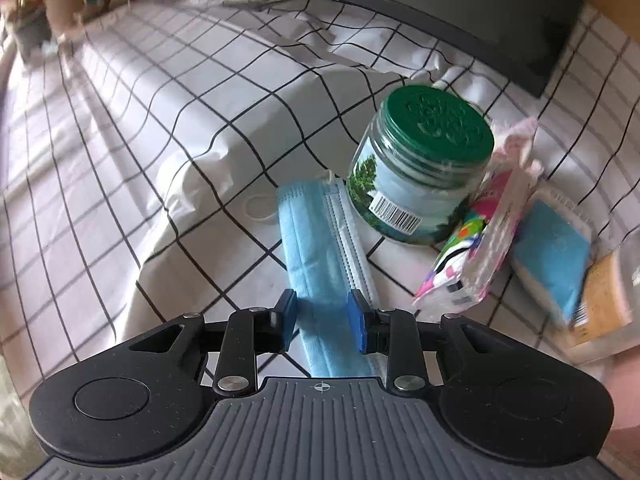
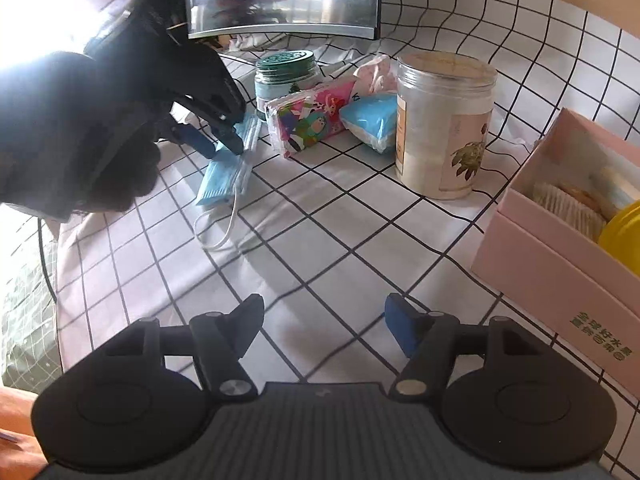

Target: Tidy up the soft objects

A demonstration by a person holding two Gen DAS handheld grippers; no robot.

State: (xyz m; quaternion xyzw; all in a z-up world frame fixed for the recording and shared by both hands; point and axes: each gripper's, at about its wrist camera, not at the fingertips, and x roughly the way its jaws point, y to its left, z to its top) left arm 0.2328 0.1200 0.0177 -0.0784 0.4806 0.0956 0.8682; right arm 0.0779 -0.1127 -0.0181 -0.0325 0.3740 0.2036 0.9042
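Glare hides the left tool [image 2: 224,136] gripping the blue mask [image 1: 316,248]; right tool [image 2: 324,320] spread, empty.

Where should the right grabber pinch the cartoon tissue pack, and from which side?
Grip the cartoon tissue pack across its narrow width, near the middle, coming down from above and from the front. It lies flat on the checked tablecloth with the green-lidded jar behind it and the blue tissue pack close on its right, so the sides are probably crowded. The right gripper is open, empty.
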